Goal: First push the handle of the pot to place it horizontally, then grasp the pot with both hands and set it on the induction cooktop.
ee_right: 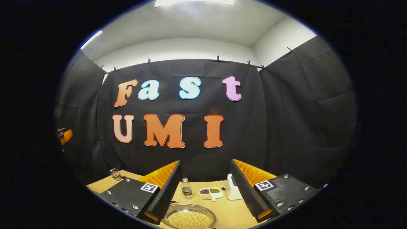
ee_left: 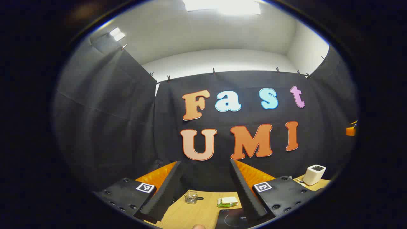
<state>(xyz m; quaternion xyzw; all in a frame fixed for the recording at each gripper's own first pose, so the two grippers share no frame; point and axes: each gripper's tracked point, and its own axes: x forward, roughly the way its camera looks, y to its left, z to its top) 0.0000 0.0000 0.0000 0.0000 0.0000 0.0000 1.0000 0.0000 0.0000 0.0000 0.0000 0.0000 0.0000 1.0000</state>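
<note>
The wooden bench shows low in the left gripper view, its far edge running against the black cloth wall; above the bench there is much free room up to the white ceiling. The left claw is released, fingers wide apart w/ nothing between them and touching nothing. Between its fingers, further on the bench, stand a small glass jar and, beside it to the right, a green and white pack. The dark induction cooktop lies at the bottom edge, its corner partly under the right finger in the picture. A white device stands at the far right of the bench, near the edge. An orange part of the other gripper peeks at the right border. In the right gripper view the right claw is also released, wide open, holding nothing. The pot, a shallow metal pan full of yellow beans, sits on the bench just below and between the fingers, cut by the bottom edge; handle not visible. Behind it: a small bottle, a divided dish w/ beans, a white box partly behind the right finger. Square black-white markers sit on both claws; no brand text is readable.
</note>
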